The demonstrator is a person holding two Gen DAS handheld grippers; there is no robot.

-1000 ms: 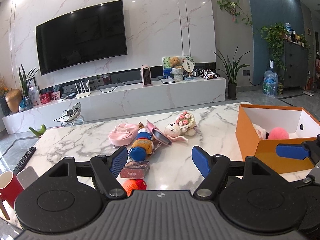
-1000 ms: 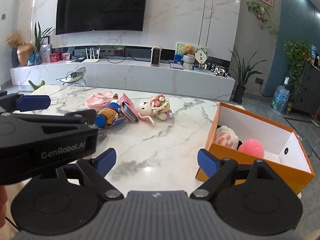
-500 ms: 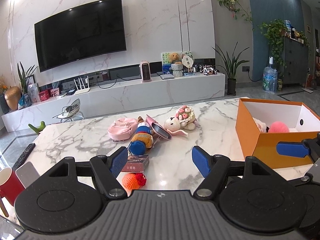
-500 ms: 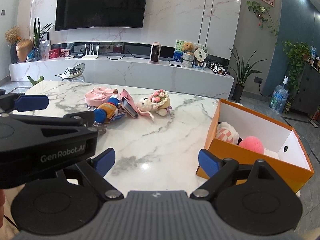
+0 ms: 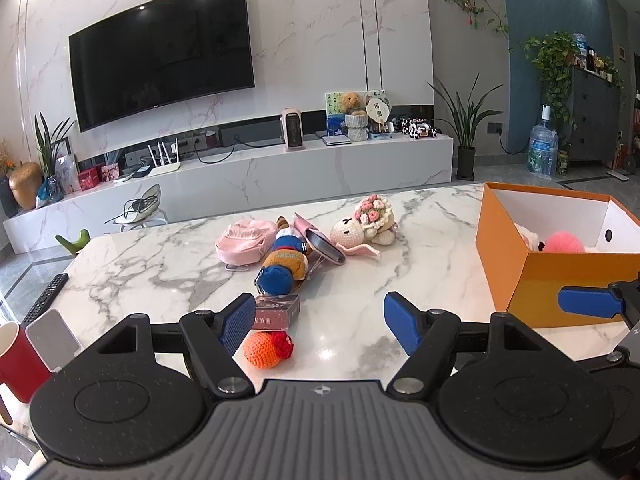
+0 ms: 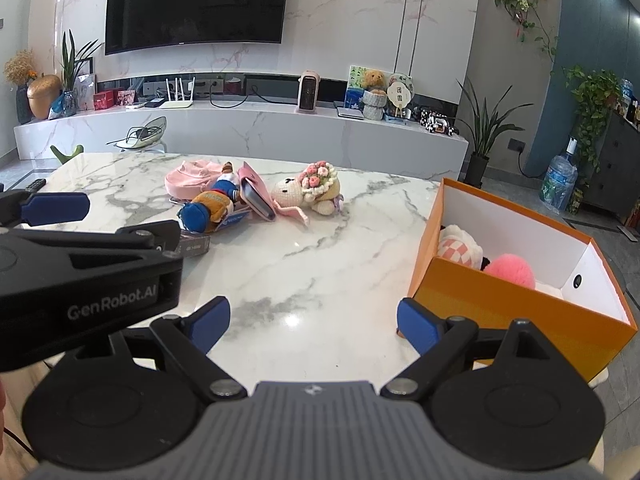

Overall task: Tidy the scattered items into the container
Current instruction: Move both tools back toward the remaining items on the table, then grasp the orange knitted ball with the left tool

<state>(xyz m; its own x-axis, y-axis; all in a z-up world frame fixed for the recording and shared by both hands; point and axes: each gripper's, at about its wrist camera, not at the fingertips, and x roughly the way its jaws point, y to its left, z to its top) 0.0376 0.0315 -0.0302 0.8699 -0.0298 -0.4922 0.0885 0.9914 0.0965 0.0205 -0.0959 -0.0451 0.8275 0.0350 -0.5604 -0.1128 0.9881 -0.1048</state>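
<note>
An orange box (image 5: pixel 516 276) (image 6: pixel 500 300) stands at the table's right, holding a pink pompom (image 6: pixel 512 270) and a checked plush (image 6: pixel 456 246). Scattered mid-table lie a pink cap (image 5: pixel 242 240), a blue-and-orange doll (image 5: pixel 284 266), a pink wallet (image 5: pixel 320 240), a crocheted bunny with flowers (image 5: pixel 368 224), a small dark red box (image 5: pixel 276 316) and an orange crocheted ball (image 5: pixel 266 350). My left gripper (image 5: pixel 320 322) is open, low over the table, with the small box and ball by its left finger. My right gripper (image 6: pixel 314 320) is open over bare marble beside the orange box.
A red cup (image 5: pixel 16 360), a phone (image 5: pixel 52 340) and a TV remote (image 5: pixel 44 298) sit at the table's left edge. Beyond the marble table (image 5: pixel 168 256) stand a TV console and plants.
Both views have tilted down slightly, so the toys sit a little higher in frame. Nothing on the table has moved and both grippers stay open.
</note>
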